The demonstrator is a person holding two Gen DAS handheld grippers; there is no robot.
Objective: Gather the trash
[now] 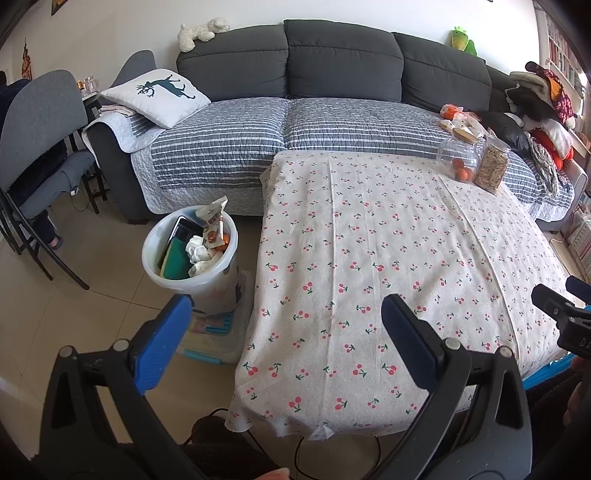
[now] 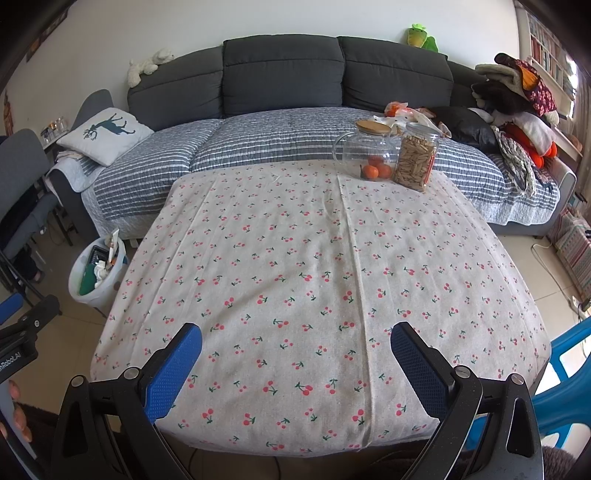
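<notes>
Both claws hang spread wide with nothing between their blue pads: the left claw (image 1: 284, 317) sits over the near left edge of the worktop (image 1: 369, 258), one finger out over the floor, while the right claw (image 2: 295, 345) sits square over the near middle of the cherry-print cloth (image 2: 295, 258) that covers the worktop.

Only the left wrist view looks down into the white trash bin (image 1: 192, 258), which stands on the tiled floor (image 1: 74, 314) just beside the worktop's left edge. It is filled to the rim with crumpled white tissue, a green sponge-like piece, a dark flat pack and printed wrappers that stick up above the rim. From the right wrist view the trash bin is small and far to the left, and its contents are hard to sort. That view, in turn, shows the far right corner of the worktop best: a glass jug (image 2: 364, 151) with a wooden lid, small orange fruits (image 2: 376, 170) at its foot, and touching it a clear jar (image 2: 415, 158) packed with pale sticks. A blue plastic chair (image 2: 565, 369) shows at the right edge there.

Beyond the worktop runs a dark grey sofa (image 1: 343, 59) with a striped quilt (image 1: 332, 125), a deer-print pillow (image 1: 155, 96) at its left end and a heap of clothes (image 1: 543, 107) at its right. A white plush toy (image 1: 201, 33) and a green plush toy (image 1: 461, 38) sit on the backrest.
</notes>
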